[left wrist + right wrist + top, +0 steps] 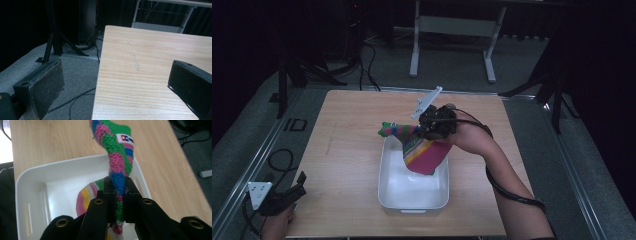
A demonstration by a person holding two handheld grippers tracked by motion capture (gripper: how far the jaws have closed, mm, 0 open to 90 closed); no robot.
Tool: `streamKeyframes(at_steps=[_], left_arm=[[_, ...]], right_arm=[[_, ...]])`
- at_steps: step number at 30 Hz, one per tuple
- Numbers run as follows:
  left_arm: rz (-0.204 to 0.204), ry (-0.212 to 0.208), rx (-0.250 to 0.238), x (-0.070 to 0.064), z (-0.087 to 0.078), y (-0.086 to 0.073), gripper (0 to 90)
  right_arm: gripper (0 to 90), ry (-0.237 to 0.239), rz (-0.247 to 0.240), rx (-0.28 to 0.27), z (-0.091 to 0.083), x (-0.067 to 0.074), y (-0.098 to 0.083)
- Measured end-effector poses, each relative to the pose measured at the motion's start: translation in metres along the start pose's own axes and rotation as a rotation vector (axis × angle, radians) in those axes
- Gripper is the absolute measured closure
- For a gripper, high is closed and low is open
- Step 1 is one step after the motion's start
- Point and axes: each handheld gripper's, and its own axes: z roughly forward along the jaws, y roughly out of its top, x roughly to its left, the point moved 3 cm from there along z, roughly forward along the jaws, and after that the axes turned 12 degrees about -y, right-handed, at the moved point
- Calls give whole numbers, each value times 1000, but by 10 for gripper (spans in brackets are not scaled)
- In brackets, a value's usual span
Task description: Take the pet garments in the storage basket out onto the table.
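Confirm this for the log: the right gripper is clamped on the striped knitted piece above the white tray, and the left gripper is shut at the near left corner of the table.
One point is wrong: the left gripper is open, not shut; the left gripper view shows its jaws wide apart. The right gripper is clamped on the striped knitted piece above the white tray, as stated.

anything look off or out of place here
Nothing spilled or damaged. The knitted striped cloth hangs pinched in the right tongs, half draped into the white tray. A faint scuff marks the table.
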Motion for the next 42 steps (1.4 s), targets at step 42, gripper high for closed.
streamKeyframes(at_steps=[42], left_arm=[[-3, 4, 2, 0, 0, 0, 9]], right_arm=[[834, -247, 218, 28, -98, -84, -79]])
